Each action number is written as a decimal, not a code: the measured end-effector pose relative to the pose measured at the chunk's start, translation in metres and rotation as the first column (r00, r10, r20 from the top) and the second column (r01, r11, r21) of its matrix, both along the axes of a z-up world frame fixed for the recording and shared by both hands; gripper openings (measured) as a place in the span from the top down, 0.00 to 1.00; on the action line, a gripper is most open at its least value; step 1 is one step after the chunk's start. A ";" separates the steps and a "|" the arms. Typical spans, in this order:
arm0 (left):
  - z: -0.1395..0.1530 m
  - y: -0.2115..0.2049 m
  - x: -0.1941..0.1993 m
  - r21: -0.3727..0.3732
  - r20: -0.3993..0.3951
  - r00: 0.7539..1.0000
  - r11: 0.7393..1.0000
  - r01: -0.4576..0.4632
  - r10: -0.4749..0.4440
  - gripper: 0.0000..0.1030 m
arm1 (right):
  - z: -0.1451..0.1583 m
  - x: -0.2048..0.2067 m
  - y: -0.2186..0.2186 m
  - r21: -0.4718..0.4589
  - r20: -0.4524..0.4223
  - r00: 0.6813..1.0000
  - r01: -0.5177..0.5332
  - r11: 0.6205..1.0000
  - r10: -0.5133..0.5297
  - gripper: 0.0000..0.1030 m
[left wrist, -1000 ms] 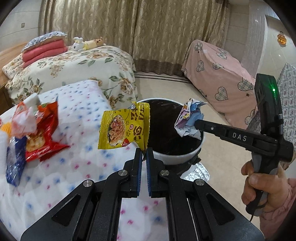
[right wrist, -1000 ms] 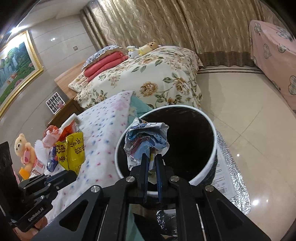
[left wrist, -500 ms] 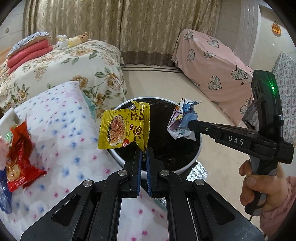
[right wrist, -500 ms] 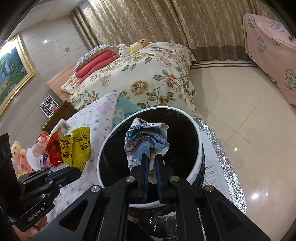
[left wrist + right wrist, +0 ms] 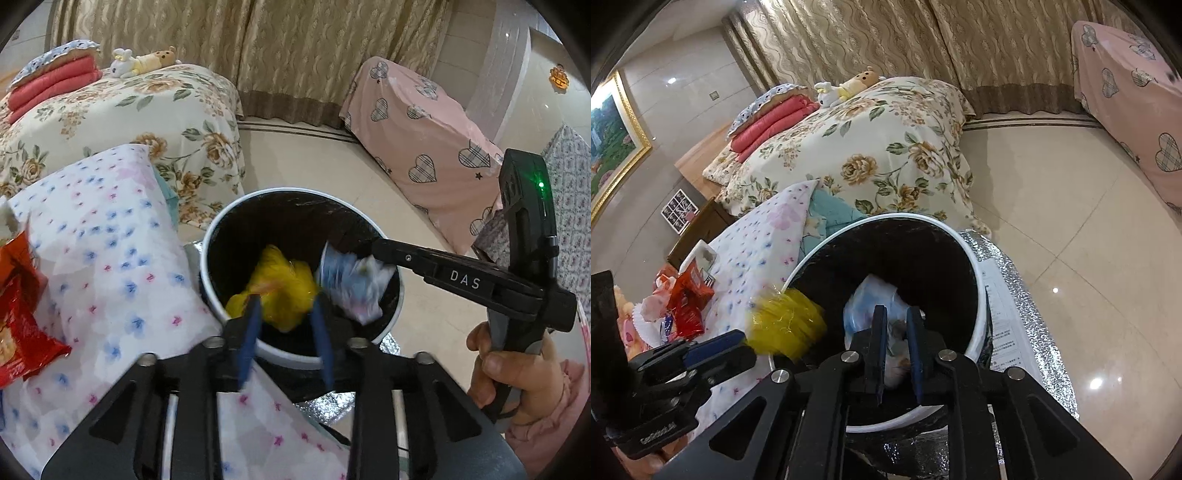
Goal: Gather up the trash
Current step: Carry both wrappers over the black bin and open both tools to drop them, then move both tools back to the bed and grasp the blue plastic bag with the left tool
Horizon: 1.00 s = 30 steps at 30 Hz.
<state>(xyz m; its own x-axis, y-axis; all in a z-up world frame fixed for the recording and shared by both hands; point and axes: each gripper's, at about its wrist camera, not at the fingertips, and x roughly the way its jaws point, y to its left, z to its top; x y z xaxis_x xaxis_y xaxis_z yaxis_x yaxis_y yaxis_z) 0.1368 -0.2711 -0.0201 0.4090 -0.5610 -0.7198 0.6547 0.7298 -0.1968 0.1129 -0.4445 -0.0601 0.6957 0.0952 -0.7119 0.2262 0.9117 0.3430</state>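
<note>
**Both wrappers let go over the bin**

Where a second ago both claws pinched their trash, I now see them parted. At left, red snack packets (image 5: 22,314) wait on the spotted cloth (image 5: 110,266). My left gripper (image 5: 284,325) gapes wide, the yellow noodle packet (image 5: 280,291) blurring into the black-lined wastebasket (image 5: 221,236). My right gripper (image 5: 897,350) stands narrowly open, the crumpled blue-white wrapper (image 5: 871,299) dropping. Two pieces collected; more remain.

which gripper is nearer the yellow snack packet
Left. The left gripper has its open jaws on either side of the blurred yellow packet over the bin. The right gripper is further over, at the crumpled wrapper.
</note>
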 end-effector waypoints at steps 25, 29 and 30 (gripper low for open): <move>-0.006 0.150 -0.042 -0.080 0.027 0.933 0.932 -0.355 0.358 0.35 | 0.014 -0.006 0.105 0.060 0.078 0.981 -0.181 0.982 0.176 0.19; -0.012 0.176 -0.045 -0.080 0.018 0.908 0.906 -0.415 0.418 0.35 | 0.010 0.000 0.126 0.062 0.065 0.973 -0.224 0.973 0.220 0.19; -0.014 0.183 -0.046 -0.079 0.014 0.901 0.899 -0.431 0.433 0.35 | 0.009 0.002 0.130 0.059 0.062 0.971 -0.235 0.970 0.231 0.19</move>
<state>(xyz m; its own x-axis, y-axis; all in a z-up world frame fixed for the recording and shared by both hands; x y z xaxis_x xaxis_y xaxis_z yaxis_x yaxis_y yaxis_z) 0.0913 -0.0880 -0.0336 0.6438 -0.3740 -0.6676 0.2845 0.9269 -0.2449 0.1145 -0.3141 -0.0508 0.6864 0.3045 -0.6603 -0.0102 0.9120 0.4100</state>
